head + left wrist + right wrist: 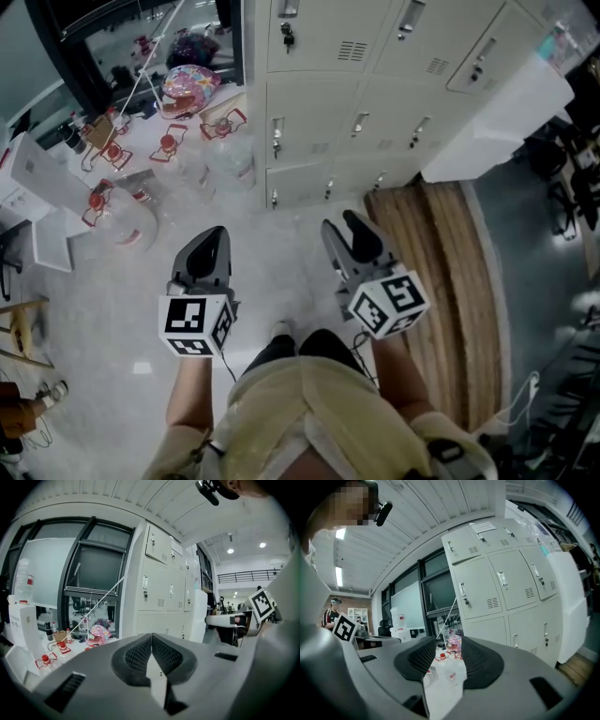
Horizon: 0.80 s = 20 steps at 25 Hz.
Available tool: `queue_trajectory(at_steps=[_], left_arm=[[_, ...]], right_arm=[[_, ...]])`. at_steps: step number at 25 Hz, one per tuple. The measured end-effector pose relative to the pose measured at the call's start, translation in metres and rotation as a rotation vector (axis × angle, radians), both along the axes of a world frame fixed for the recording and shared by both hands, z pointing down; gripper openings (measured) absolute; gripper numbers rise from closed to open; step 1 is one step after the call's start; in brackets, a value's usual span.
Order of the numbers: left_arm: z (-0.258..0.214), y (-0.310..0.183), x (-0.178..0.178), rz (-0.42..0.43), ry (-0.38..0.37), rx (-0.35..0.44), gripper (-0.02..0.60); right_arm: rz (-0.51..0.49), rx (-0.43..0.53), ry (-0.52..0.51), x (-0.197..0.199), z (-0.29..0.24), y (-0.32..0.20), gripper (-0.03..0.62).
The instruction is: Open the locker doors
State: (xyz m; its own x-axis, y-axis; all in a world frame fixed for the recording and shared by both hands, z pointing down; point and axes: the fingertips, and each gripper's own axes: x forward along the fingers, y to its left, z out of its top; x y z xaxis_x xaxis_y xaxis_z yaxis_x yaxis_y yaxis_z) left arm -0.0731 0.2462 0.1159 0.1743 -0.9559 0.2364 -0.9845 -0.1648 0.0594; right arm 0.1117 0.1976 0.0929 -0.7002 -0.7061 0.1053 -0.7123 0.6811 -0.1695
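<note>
Grey sheet-metal lockers (356, 94), doors all closed, stood ahead, well apart from both grippers. Doors judged light, rigid, hinged; best taken at the slim handles (277, 137). Left gripper (214, 239): jaws together, empty. Right gripper (354, 225): jaws parted, empty.

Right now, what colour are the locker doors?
Pale grey-white locker doors, clearest in the right gripper view.

You stand on a pale glossy floor (122, 314); a wood-plank strip (441, 272) lies to your right, dark-framed windows (98, 569) to your left.
</note>
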Motion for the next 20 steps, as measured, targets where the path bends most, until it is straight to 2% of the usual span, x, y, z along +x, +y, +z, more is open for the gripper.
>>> queue_trajectory(at_steps=[7, 14, 20], left_arm=[[0.013, -0.016, -0.013, -0.009, 0.029, -0.028, 0.005], [0.013, -0.049, -0.043, -0.106, 0.077, -0.007, 0.005], [0.027, -0.092, -0.061, -0.182, 0.106, -0.020, 0.005]], right_arm=[[-0.028, -0.053, 0.014, -0.024, 0.028, -0.030, 0.147], [-0.098, -0.061, 0.026, -0.063, 0.044, -0.087, 0.147], [-0.150, -0.047, 0.055, -0.085, 0.055, -0.148, 0.147]])
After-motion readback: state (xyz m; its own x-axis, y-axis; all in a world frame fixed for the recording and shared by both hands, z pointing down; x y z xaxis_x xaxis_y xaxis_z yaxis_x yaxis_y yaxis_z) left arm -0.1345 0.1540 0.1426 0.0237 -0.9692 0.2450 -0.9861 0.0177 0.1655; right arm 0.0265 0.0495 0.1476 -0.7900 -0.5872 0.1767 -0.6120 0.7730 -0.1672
